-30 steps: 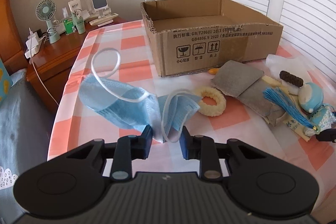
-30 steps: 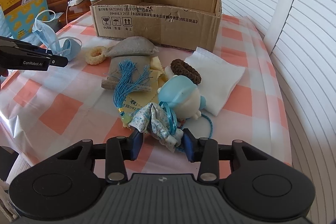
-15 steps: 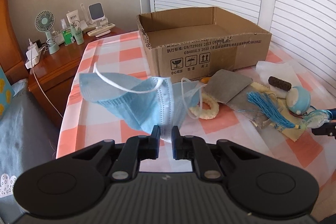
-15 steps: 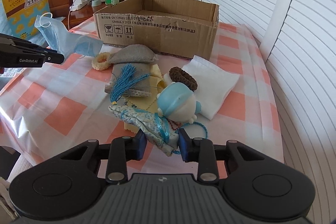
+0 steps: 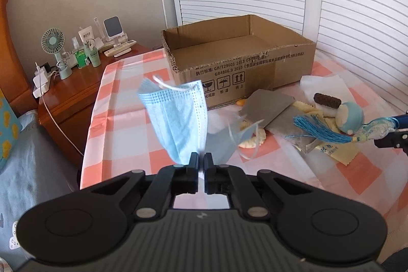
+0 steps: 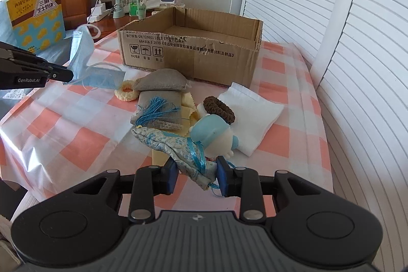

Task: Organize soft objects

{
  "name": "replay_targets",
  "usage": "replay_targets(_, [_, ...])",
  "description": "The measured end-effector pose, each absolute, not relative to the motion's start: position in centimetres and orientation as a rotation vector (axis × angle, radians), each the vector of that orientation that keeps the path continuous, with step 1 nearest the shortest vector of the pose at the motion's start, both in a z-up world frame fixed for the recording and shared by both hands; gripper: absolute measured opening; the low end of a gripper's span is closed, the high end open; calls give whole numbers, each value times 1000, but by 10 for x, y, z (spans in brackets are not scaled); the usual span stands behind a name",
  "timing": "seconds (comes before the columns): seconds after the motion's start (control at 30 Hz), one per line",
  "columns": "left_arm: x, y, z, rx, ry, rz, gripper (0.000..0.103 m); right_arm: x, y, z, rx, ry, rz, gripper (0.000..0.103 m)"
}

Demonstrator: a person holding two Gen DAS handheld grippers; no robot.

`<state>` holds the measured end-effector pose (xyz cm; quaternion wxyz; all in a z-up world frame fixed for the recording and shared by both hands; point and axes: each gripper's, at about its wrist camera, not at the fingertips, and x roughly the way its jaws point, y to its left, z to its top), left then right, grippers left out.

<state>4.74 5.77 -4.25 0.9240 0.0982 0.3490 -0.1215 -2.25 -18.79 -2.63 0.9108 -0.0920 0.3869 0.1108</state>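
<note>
My left gripper (image 5: 201,165) is shut on a blue face mask (image 5: 178,119) and holds it up above the checked tablecloth; it also shows in the right wrist view (image 6: 81,55). My right gripper (image 6: 196,172) is shut on a blue patterned fabric pouch (image 6: 173,147) with a blue tassel (image 6: 155,108), lifted off the cloth. An open cardboard box (image 5: 239,57) stands at the back of the table. A blue plush toy (image 6: 214,134) lies just ahead of the right gripper.
Grey pouches (image 6: 160,83), a cream scrunchie (image 6: 126,92), a brown scrunchie (image 6: 219,110), a white cloth (image 6: 250,114) and yellow cloths lie on the table (image 5: 122,124). A wooden nightstand (image 5: 71,83) with a fan and bottles is at back left. Louvred doors stand to the right.
My left gripper closed on the mask and raised it off the table. My right gripper closed on the fabric pouch and lifted it, dragging the tassel along.
</note>
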Motion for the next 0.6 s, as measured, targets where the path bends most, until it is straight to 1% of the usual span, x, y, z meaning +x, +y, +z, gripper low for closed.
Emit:
replay_targets(0.1, [46, 56, -39, 217, 708, -261, 2, -24, -187, -25, -191, 791, 234, 36])
replay_targets(0.13, [46, 56, -41, 215, 710, -256, 4, -24, -187, -25, -190, 790, 234, 36])
replay_targets(0.23, [50, 57, -49, 192, 752, -235, 19, -25, -186, -26, -190, 793, 235, 36])
replay_targets(0.27, [49, 58, -51, 176, 757, -232, 36, -26, -186, -26, -188, 794, 236, 36])
replay_targets(0.3, [48, 59, -53, 168, 754, -232, 61, -27, -186, -26, -188, 795, 237, 36])
replay_targets(0.33, [46, 59, -54, 167, 749, -233, 76, -27, -187, -26, -186, 796, 237, 36])
replay_targets(0.37, [45, 58, -55, 178, 742, -236, 92, -27, -187, -26, -185, 798, 237, 36])
replay_targets(0.47, [45, 54, -62, 256, 707, -239, 93, -25, -187, -26, -186, 801, 237, 36])
replay_targets(0.6, [64, 55, -73, 238, 739, -263, 92, -23, -183, -29, -195, 811, 241, 36])
